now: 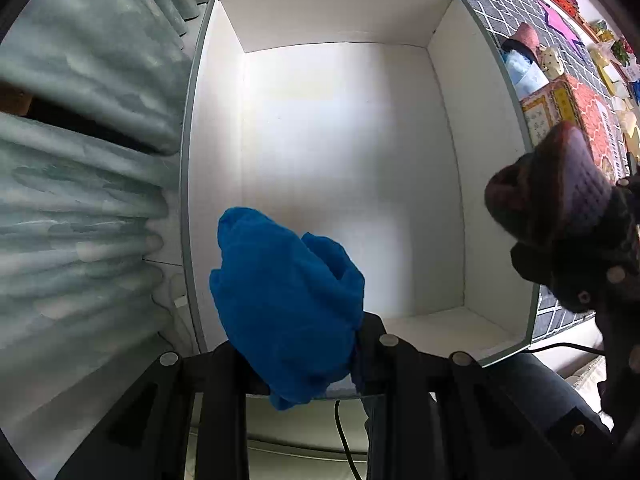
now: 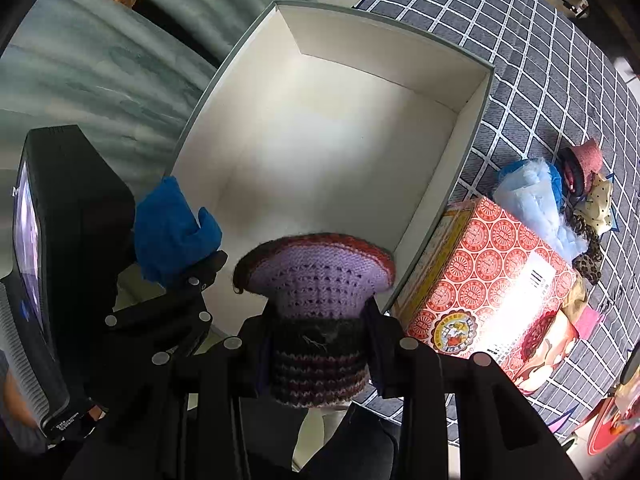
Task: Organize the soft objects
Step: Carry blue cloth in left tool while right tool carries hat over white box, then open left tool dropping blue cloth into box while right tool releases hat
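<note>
A bunched blue cloth (image 1: 286, 304) hangs over the near end of a white open box (image 1: 344, 160), and my left gripper (image 1: 304, 356) is shut on it. The same blue cloth (image 2: 172, 236) shows at the left of the right wrist view, above the box's (image 2: 320, 152) near left corner. My right gripper (image 2: 320, 344) is shut on a knitted purple and maroon hat (image 2: 316, 300), held over the box's near edge. That hat (image 1: 552, 188) appears at the right of the left wrist view, beside the box's right wall. The box interior is bare.
The box sits on a grey checked cover (image 2: 540, 80). A red patterned carton (image 2: 492, 288) lies right of it, with a pale blue fluffy bundle (image 2: 528, 200), a pink hat (image 2: 588, 160) and leopard-print fabric (image 2: 588, 256) beyond. Green curtains (image 1: 80, 160) hang at the left.
</note>
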The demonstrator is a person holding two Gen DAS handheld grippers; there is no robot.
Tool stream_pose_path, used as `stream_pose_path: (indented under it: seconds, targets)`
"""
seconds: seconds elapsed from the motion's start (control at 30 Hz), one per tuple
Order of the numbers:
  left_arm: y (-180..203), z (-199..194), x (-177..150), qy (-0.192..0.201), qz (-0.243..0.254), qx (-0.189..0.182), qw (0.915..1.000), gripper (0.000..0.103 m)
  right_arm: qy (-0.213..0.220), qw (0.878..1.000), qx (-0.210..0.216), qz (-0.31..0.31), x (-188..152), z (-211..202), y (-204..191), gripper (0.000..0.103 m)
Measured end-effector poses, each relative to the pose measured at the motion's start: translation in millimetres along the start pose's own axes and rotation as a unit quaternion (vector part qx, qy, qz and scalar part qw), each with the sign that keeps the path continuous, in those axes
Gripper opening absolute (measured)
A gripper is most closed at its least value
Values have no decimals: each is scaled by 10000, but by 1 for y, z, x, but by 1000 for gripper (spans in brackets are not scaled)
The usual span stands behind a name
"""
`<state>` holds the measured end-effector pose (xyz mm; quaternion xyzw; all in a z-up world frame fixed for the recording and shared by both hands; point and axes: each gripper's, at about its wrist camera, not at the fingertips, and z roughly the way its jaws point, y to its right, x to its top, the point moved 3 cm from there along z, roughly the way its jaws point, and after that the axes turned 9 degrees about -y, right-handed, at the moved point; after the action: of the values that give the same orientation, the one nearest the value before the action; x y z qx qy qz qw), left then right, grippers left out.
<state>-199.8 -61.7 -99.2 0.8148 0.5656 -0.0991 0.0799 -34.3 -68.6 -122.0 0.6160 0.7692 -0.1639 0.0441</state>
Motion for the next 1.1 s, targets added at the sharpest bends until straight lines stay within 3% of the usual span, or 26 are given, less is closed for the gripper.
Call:
stream_pose_path:
  seconds: [0.87, 1.1]
  targets:
    - [9, 26, -4, -82, -41, 160, 9998, 29, 35, 9999, -65, -102, 6, 5, -5, 38]
    - [13, 30, -4, -77, -40, 207, 9997, 33, 53, 9999, -55, -123, 7, 6, -5, 38]
